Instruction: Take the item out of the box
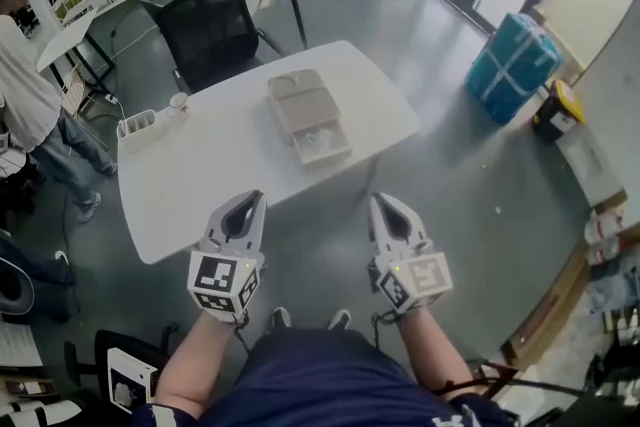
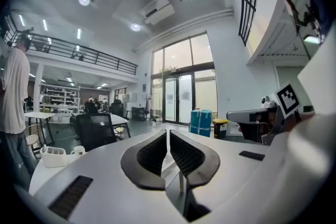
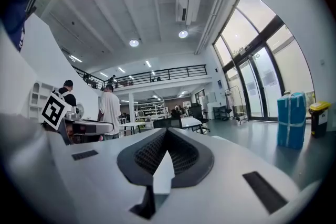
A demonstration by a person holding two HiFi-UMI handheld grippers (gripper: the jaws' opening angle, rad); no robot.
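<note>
I am holding the left gripper [image 1: 250, 199] and right gripper [image 1: 382, 202] short of the table [image 1: 200, 175], both pinched together on nothing, with the item [image 1: 320, 143] lying untouched in the open box [image 1: 300, 100], so the whole task is waiting.

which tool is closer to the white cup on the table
Left. The left tool is at the near edge of the table, right of the cup; the right tool is farther right, past the box.
</note>
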